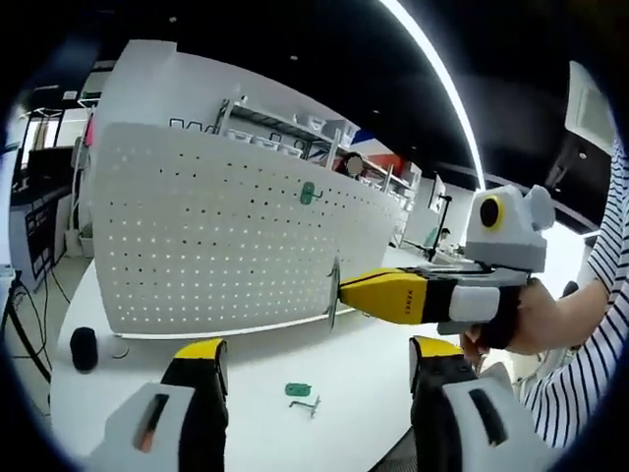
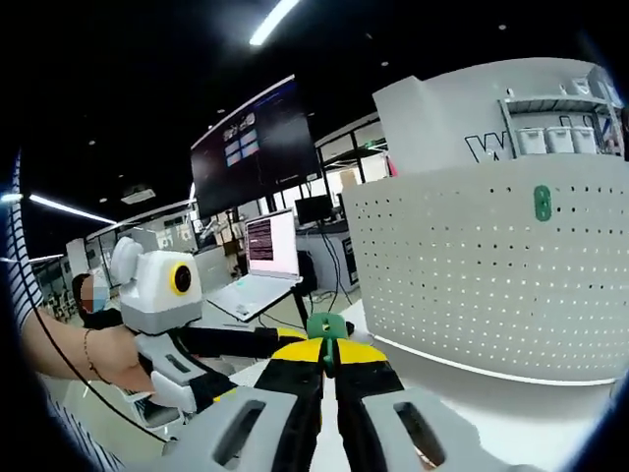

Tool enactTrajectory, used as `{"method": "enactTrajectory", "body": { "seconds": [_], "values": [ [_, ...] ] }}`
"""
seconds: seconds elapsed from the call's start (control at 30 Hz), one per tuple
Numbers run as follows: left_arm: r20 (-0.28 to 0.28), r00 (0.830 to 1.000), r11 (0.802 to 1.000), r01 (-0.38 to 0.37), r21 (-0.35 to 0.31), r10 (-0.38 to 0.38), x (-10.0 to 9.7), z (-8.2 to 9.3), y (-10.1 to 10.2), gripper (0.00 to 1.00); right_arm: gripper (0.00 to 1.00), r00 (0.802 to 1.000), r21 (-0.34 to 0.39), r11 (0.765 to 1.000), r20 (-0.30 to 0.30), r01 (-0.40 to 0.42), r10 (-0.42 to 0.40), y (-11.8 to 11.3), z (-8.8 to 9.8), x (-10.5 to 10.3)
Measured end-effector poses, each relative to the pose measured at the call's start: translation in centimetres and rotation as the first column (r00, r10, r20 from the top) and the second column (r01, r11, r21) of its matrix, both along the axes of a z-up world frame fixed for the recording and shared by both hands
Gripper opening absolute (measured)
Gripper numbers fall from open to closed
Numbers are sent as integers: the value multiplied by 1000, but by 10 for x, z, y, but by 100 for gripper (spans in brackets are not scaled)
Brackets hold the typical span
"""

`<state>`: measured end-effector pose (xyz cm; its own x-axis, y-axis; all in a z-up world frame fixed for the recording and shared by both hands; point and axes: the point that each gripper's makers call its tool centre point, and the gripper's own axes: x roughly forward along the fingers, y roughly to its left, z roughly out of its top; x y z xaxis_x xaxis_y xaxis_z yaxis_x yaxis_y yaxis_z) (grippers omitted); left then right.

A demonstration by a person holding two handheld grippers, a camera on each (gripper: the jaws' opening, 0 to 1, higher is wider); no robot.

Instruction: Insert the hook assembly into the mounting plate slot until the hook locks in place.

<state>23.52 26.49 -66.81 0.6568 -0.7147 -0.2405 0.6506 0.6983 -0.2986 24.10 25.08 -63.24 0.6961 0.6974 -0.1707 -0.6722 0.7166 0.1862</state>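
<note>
Left gripper (image 1: pixel 319 369): jaws stand wide apart, grasping nothing, low over the white table (image 1: pixel 265 364). Between and just beyond them, on the table surface, lies a spare green hook assembly (image 1: pixel 302 393), a small green block with a thin wire leg beside it, untouched.

Right gripper (image 2: pixel 327 356): jaws clenched together on a second green hook assembly (image 2: pixel 325 326), whose green head shows just past the yellow tips. In the left gripper view the same gripper (image 1: pixel 339 290) enters from the right, held by a person's hand (image 1: pixel 536 320), with a thin metal piece standing upright at its tips, near the lower edge of the board.

Beyond stands the white perforated mounting plate (image 2: pixel 491 265), upright on the table. One green hook (image 2: pixel 542 203) is already seated in its upper rows, also seen in the left gripper view (image 1: pixel 309 193). A small black cylinder (image 1: pixel 85 348) sits at the far left of the table. A laptop (image 2: pixel 267 265) and a large wall screen (image 2: pixel 256 147) stand in the background.

Handling judgement: the hook assembly appears light, rigid and small, with a slim metal leg that could twist in the grip. Holding the plastic body, as is done now, leaves the leg free to enter a slot. The held piece is apart from the plate; whether it is aligned with any slot cannot be told. Insertion is not yet done.
</note>
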Motion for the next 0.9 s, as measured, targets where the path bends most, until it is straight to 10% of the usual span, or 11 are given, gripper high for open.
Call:
{"method": "enactTrajectory", "body": {
  "seconds": [0.9],
  "values": [
    [-25,999,999,-36,-19,35,-5,-7,6,100,0,940,49,952,150,304,-308,-48,11,53]
  ]
}}
